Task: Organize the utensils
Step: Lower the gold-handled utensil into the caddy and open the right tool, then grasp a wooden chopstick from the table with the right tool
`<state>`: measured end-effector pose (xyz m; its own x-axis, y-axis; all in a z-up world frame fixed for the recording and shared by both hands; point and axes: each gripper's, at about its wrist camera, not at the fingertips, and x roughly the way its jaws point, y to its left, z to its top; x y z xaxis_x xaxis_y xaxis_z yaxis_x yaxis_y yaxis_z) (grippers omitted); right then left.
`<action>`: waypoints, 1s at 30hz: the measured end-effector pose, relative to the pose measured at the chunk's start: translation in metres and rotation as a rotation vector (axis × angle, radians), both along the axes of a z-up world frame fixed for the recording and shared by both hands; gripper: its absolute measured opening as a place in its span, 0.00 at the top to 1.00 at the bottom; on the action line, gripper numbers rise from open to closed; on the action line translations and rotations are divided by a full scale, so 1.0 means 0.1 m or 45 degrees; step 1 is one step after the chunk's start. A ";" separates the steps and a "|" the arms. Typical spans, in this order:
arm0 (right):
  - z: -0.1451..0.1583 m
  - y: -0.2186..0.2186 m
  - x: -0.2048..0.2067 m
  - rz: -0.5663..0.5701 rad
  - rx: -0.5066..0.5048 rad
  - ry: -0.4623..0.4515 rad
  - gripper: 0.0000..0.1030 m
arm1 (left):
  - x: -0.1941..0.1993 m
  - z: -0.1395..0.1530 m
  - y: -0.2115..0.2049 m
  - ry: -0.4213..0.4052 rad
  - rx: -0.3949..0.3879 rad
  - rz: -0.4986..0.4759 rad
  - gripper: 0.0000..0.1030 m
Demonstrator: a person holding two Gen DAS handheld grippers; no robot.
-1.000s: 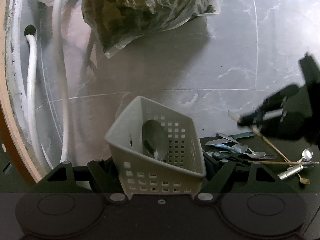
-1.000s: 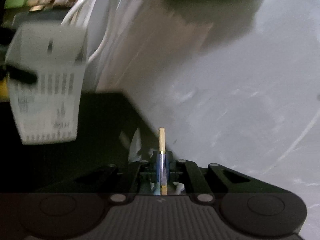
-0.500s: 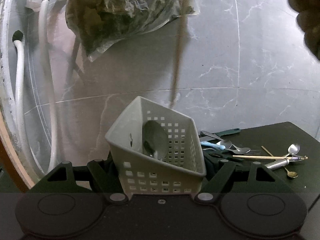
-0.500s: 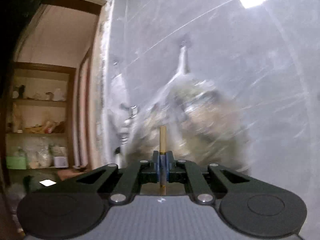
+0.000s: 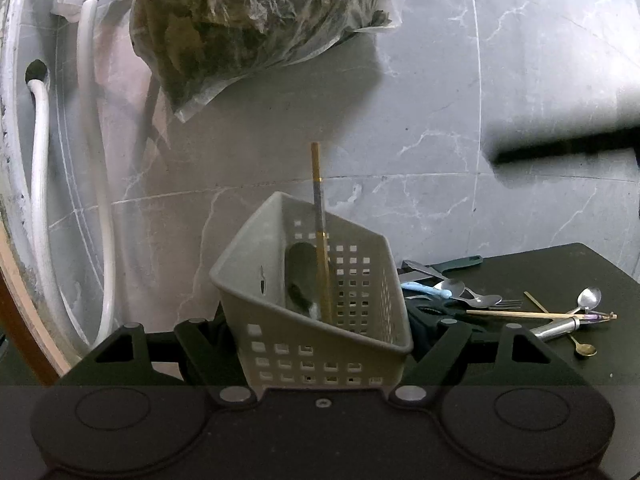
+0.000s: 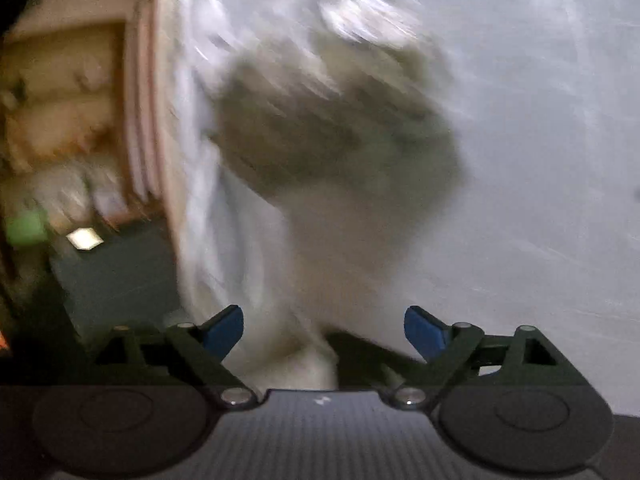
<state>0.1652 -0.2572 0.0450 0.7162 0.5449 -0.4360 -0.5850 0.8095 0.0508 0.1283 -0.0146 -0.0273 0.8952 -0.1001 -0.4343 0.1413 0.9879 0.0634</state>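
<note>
Where none stood before, chopstick [image 5: 321,236] in basket [image 5: 316,336].

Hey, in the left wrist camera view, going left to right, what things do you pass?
White hose → plastic bag of dark greens → gray perforated basket holding an upright chopstick → blue-handled spoon → fork → small gold spoon.

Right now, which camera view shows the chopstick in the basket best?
The left wrist view: the chopstick stands sharp and nearly upright inside the grey basket, beside a spoon. The right wrist view is motion-blurred and shows no chopstick, only empty open jaws.
</note>
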 end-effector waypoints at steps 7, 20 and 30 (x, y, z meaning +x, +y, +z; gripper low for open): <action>-0.81 -0.49 0.49 -0.152 -0.398 0.310 0.25 | 0.02 0.02 -0.01 0.016 0.005 0.007 0.23; -1.08 -0.48 0.86 -0.154 -0.545 0.504 0.26 | 0.02 0.02 -0.02 0.026 0.004 0.021 0.23; -1.11 -0.47 0.87 -0.182 -0.448 0.550 0.82 | 0.02 0.00 0.01 0.012 0.004 0.004 0.23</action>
<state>0.2526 -0.3044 -0.0659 0.4890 0.2250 -0.8428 -0.4545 0.8904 -0.0260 0.1303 -0.0139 -0.0275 0.8914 -0.0961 -0.4429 0.1390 0.9881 0.0653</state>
